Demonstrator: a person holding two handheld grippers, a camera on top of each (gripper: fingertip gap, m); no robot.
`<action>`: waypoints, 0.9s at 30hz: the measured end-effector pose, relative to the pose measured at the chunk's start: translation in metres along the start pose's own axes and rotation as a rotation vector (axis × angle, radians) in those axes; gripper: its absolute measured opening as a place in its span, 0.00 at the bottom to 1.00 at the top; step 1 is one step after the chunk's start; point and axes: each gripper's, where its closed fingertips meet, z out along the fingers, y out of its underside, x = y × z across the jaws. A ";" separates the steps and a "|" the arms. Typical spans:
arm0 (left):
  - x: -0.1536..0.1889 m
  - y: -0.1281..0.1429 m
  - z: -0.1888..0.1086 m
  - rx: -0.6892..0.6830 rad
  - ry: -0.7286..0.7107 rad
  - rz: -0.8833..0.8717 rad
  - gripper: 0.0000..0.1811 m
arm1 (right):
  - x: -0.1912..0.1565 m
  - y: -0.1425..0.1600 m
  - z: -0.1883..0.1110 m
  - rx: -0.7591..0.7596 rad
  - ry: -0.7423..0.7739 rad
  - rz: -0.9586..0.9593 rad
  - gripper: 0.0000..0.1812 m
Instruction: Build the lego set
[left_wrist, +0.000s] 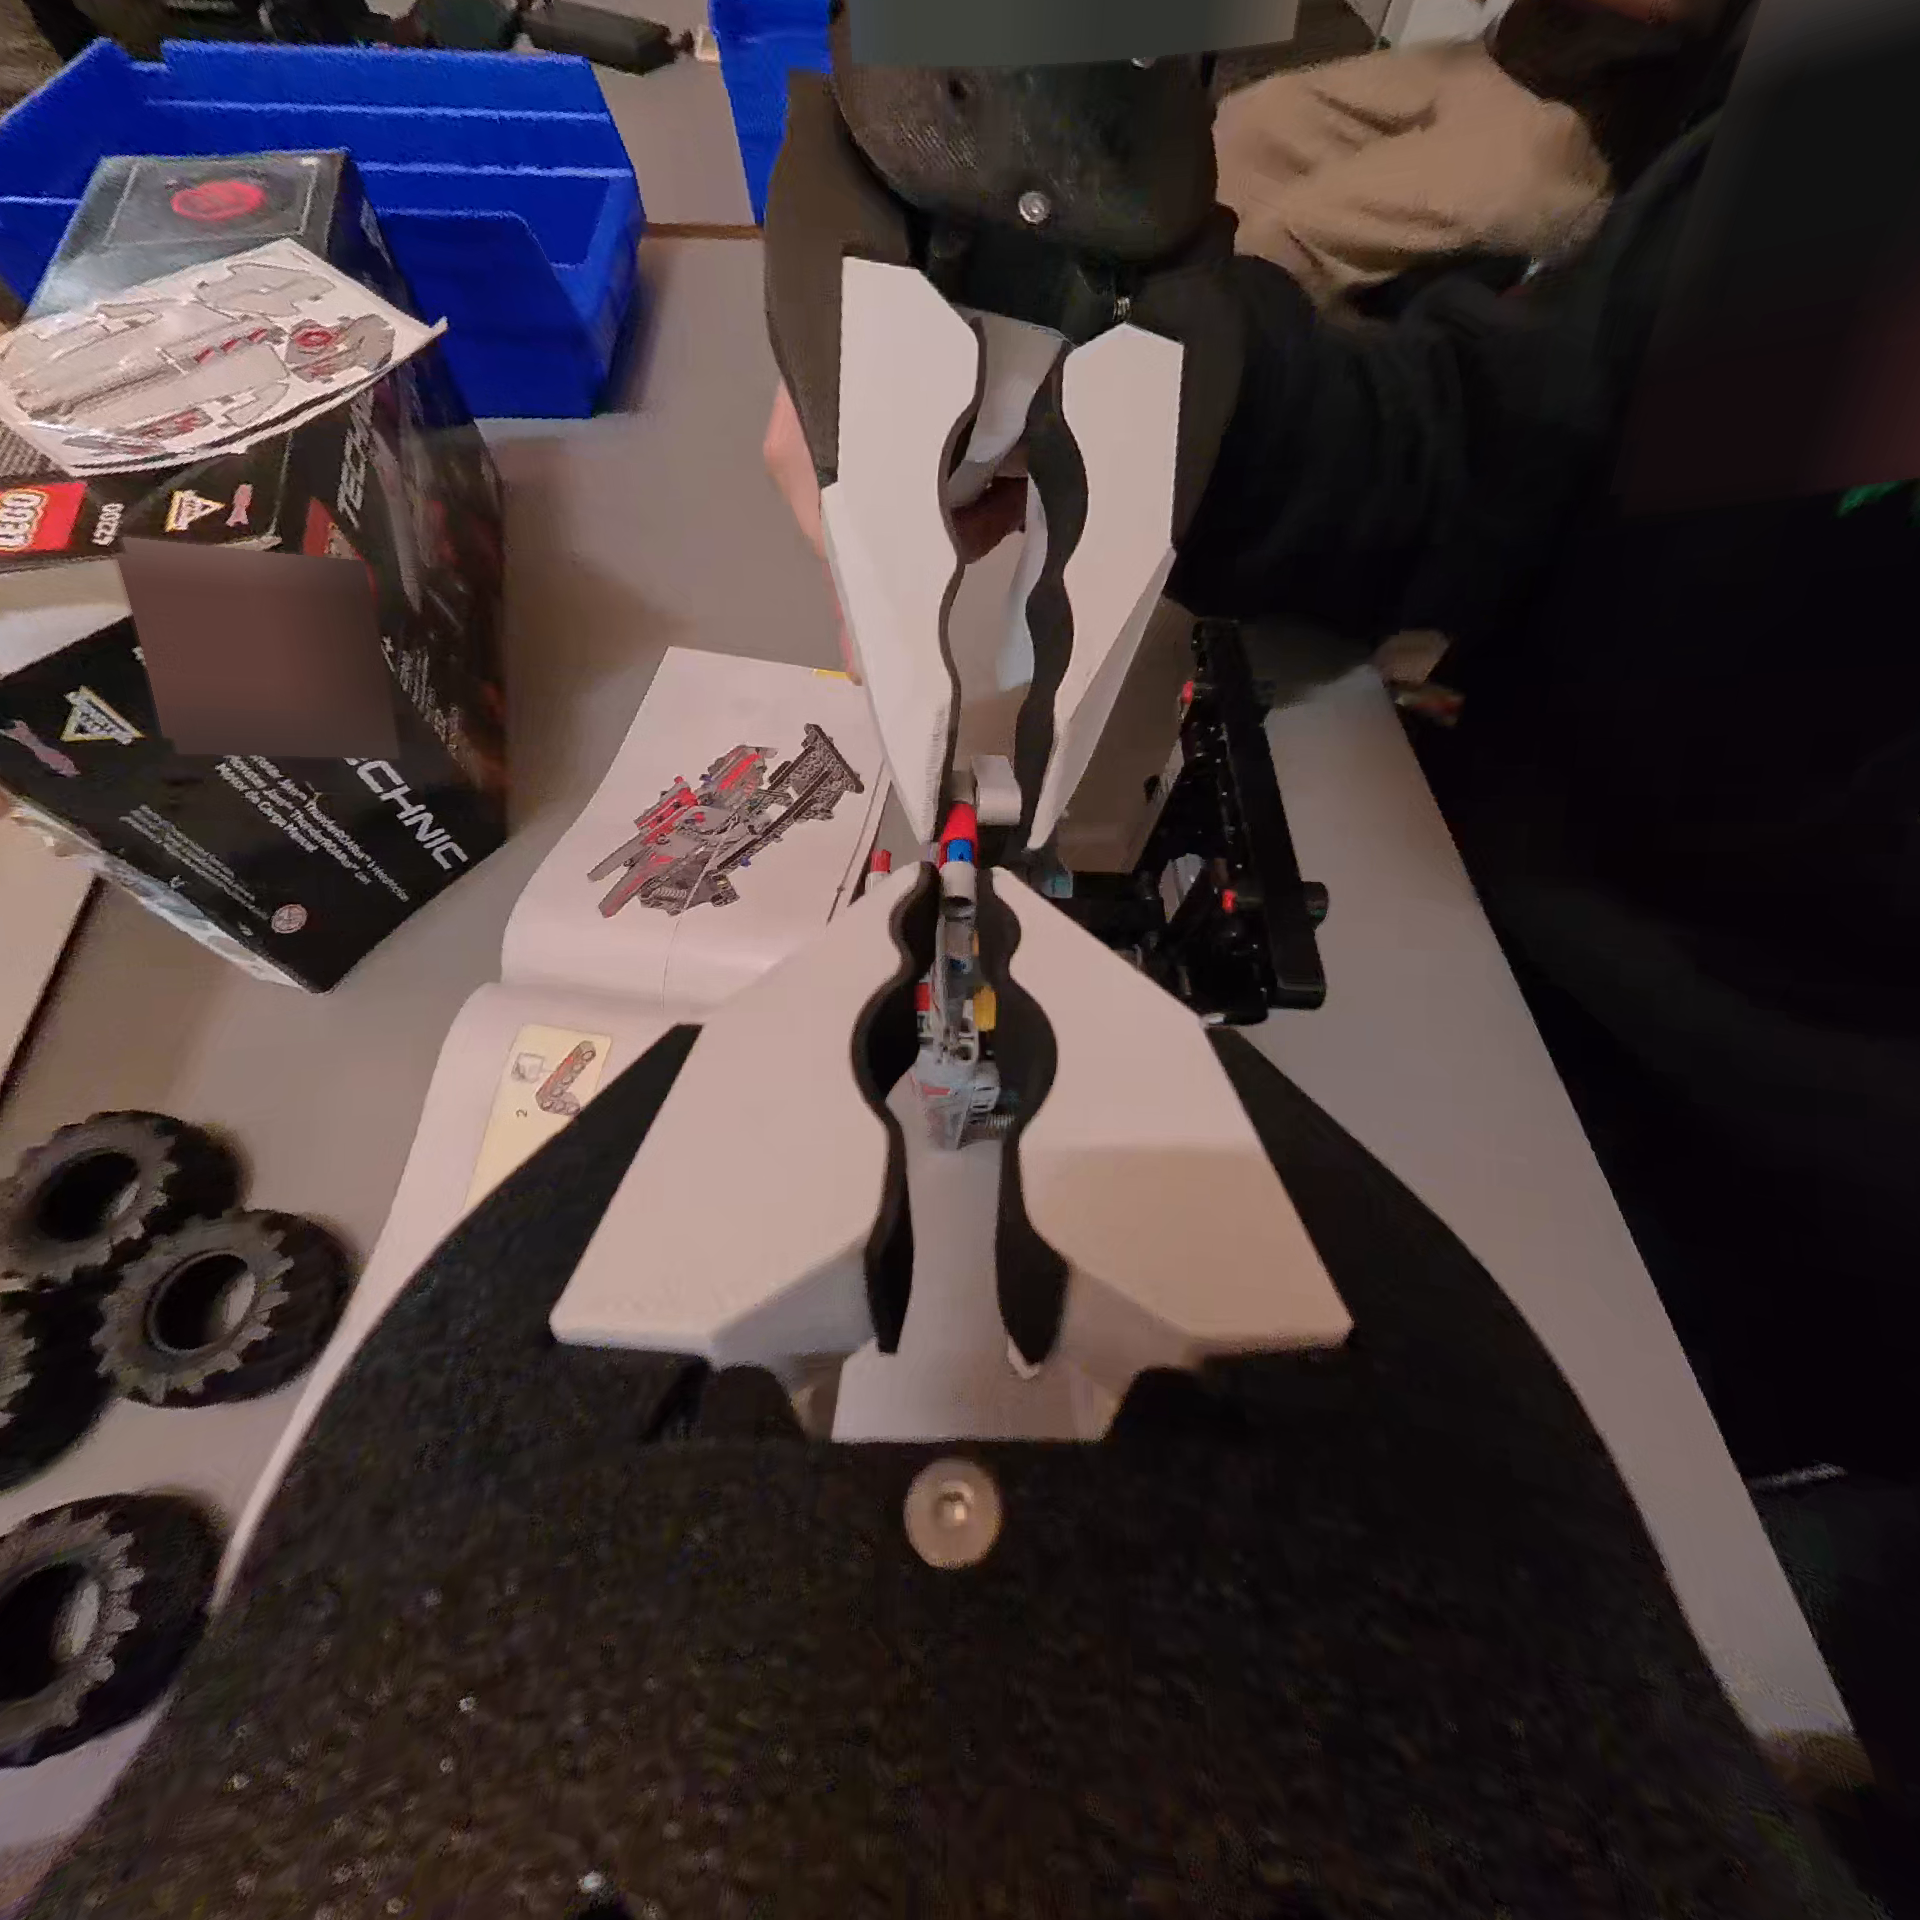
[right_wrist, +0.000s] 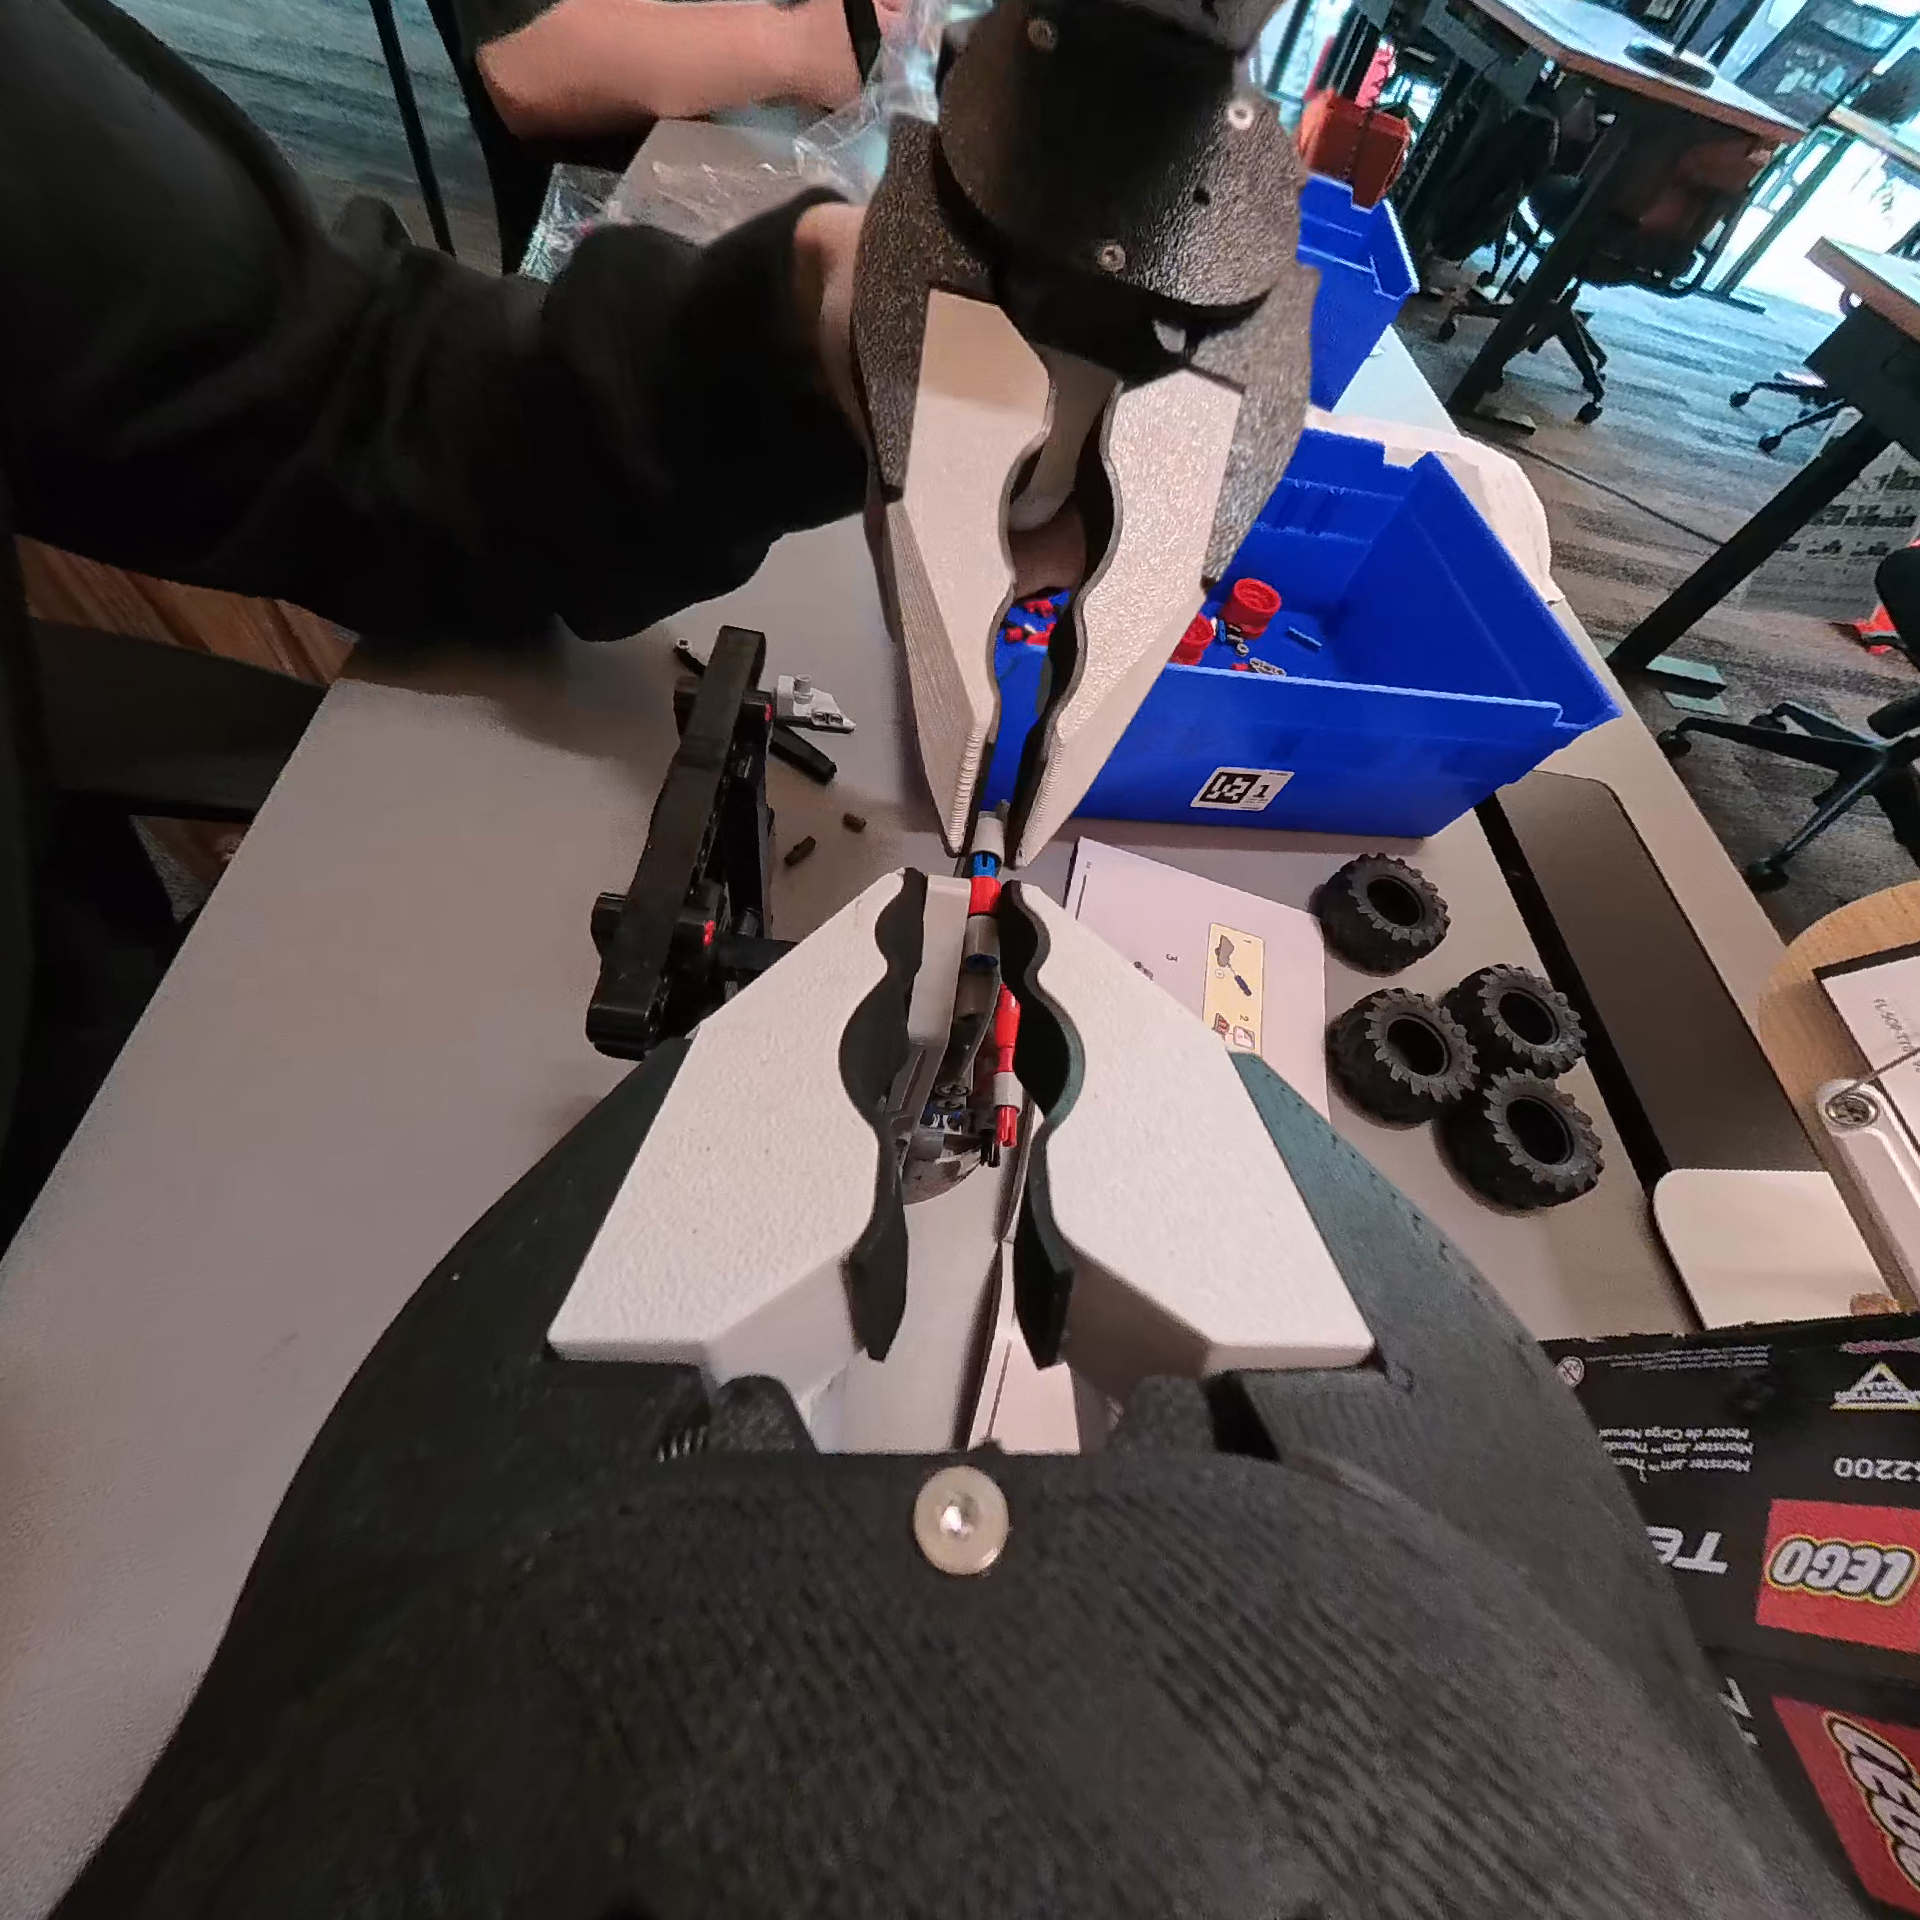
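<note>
A slim lego sub-assembly (left_wrist: 961, 1039) of grey, red, blue and yellow parts is held in the air over the table, between my two grippers, which face each other tip to tip. My left gripper (left_wrist: 956, 888) is shut on one end of it. My right gripper (right_wrist: 961, 894) is shut on the other end, where grey beams and red pins (right_wrist: 977, 1029) show between its fingers. In the left wrist view the right gripper (left_wrist: 977, 821) pinches a small light piece (left_wrist: 992, 784). In the right wrist view the left gripper (right_wrist: 987, 847) comes down from above.
A black lego frame (right_wrist: 696, 852) lies just beside the grippers, with the open instruction booklet (left_wrist: 707, 831) under them. Several black tyres (right_wrist: 1455, 1049) lie together. A blue bin (right_wrist: 1351, 727) with red parts stands behind. The lego box (left_wrist: 312, 727) carries a sticker sheet (left_wrist: 197, 353). My left and right fingertips are right by each other.
</note>
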 end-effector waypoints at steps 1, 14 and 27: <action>0.000 0.000 0.000 0.011 -0.006 -0.008 0.02 | 0.000 0.000 0.000 0.003 -0.001 0.000 0.07; 0.002 0.000 -0.005 0.059 -0.043 -0.033 0.06 | -0.003 -0.002 0.001 0.010 -0.014 0.002 0.07; -0.003 0.010 -0.007 0.074 0.025 -0.211 0.02 | -0.005 -0.004 0.003 0.023 -0.028 0.011 0.07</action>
